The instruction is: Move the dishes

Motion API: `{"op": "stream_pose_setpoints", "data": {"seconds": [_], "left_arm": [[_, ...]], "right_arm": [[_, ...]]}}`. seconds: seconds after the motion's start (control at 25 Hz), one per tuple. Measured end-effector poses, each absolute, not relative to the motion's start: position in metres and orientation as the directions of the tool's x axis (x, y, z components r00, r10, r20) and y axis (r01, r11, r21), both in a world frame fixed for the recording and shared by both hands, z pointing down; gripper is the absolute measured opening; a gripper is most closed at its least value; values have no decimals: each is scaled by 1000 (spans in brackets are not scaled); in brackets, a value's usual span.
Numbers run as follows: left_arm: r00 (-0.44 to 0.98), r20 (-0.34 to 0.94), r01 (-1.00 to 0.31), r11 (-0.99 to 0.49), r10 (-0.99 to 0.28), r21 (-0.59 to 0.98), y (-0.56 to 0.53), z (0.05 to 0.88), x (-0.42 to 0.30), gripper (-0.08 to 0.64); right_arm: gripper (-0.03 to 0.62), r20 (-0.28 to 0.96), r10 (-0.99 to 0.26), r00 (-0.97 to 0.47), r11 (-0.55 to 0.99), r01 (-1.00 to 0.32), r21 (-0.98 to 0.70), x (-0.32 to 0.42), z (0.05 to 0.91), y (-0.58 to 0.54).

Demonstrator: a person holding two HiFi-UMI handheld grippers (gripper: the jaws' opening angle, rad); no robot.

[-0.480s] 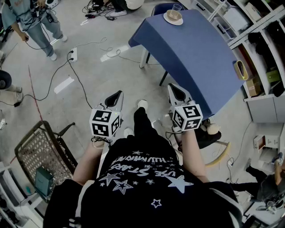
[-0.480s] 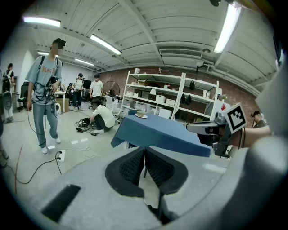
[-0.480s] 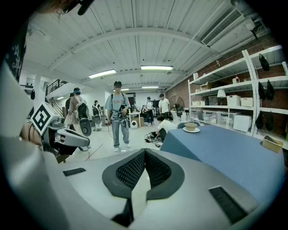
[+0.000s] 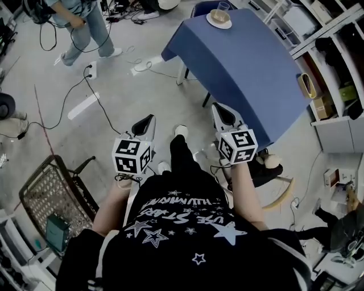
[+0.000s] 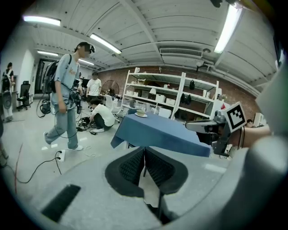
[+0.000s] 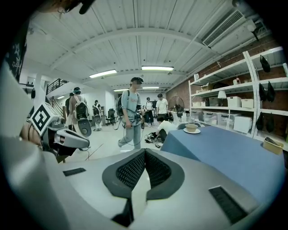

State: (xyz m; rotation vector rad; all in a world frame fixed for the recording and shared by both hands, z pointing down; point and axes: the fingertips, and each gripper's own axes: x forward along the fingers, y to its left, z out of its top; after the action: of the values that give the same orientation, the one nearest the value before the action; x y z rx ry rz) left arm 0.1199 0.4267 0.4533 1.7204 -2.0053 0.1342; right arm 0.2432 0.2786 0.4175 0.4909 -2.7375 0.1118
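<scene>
A white plate with a tan bowl (image 4: 219, 19) and a clear glass (image 4: 223, 8) stand at the far end of a table under a blue cloth (image 4: 250, 74). The bowl (image 5: 141, 114) also shows small in the left gripper view, and the bowl (image 6: 191, 128) in the right gripper view. Both grippers hang in front of the person's body, well short of the table. My left gripper (image 4: 148, 121) is shut and holds nothing; its jaws meet at the tip (image 5: 144, 155). My right gripper (image 4: 218, 109) is shut and empty too (image 6: 145, 157), close to the table's near edge.
A wire basket chair (image 4: 51, 199) stands at the lower left. Cables and a power strip (image 4: 94, 69) lie on the floor. White shelving (image 4: 335, 57) runs along the table's right side. A person (image 4: 79, 28) walks at the upper left; others stand or crouch further back.
The walking person has moved to the right across the floor. Both grippers have shifted only slightly and stay shut.
</scene>
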Motion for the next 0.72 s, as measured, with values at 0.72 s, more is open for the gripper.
{"op": "stream_pose_setpoints", "data": {"seconds": [0.72], "left_arm": [[-61,407,-955,171,-911,241,349,448,77,21]], "right_arm": [[194,288,-362,-887,904,-409,-123,211,412,197]]}}
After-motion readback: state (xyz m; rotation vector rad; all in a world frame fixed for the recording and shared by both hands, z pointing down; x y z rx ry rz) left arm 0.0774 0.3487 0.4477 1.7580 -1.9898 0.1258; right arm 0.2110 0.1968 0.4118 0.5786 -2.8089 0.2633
